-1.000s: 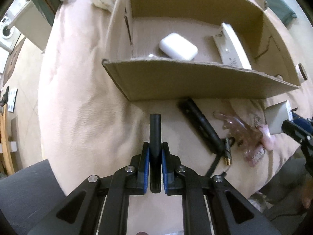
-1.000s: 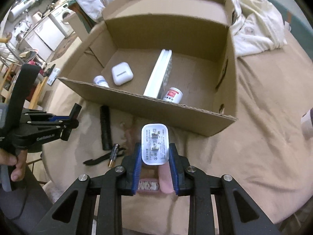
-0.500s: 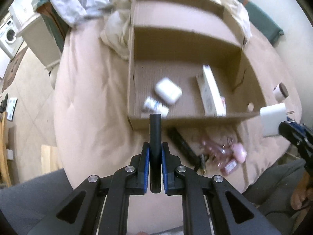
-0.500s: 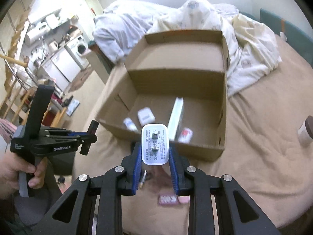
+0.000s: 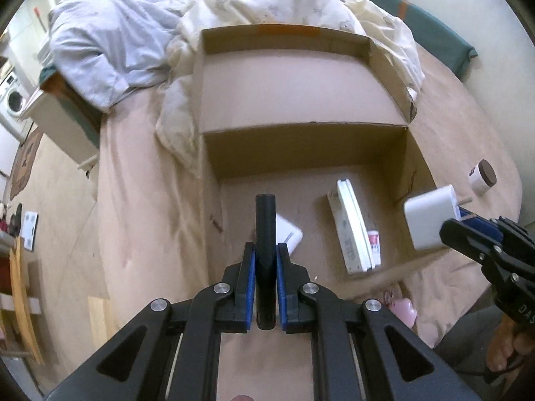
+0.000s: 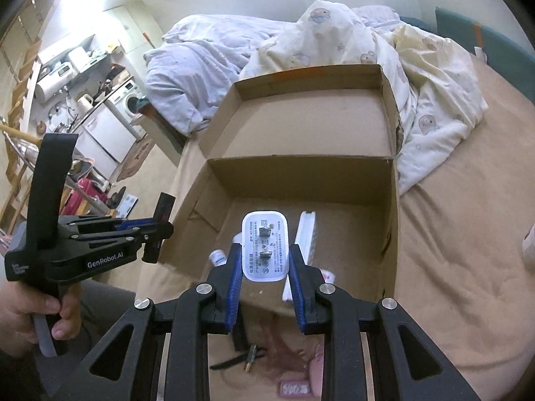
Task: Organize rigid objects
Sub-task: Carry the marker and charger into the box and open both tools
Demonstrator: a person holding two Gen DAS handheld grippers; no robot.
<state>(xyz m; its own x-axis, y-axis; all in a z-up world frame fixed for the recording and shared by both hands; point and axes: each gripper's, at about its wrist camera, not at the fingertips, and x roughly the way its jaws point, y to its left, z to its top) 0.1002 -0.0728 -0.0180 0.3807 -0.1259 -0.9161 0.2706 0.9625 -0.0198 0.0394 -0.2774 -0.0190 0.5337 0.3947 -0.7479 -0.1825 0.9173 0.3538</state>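
My left gripper point(image 5: 265, 260) is shut on a black cylinder point(image 5: 265, 224), held above the near left part of the open cardboard box point(image 5: 301, 147). My right gripper point(image 6: 264, 267) is shut on a white plug charger point(image 6: 265, 245), held above the box's near edge; it also shows in the left wrist view point(image 5: 429, 215). Inside the box lie a white earbud case point(image 5: 289, 237), a long white box point(image 5: 351, 230) and a small white jar with a red label point(image 5: 373, 239). The left gripper shows in the right wrist view point(image 6: 157, 230).
The box sits on a beige bed point(image 6: 468, 234) with crumpled bedding point(image 6: 334, 33) behind it. A black pen and cable point(image 6: 249, 357) and pink items point(image 5: 403, 310) lie on the bed before the box. A small brown-lidded jar point(image 5: 483, 177) stands to the right.
Both grippers have risen and moved forward over the box, each still holding its object. The box interior now shows from above.
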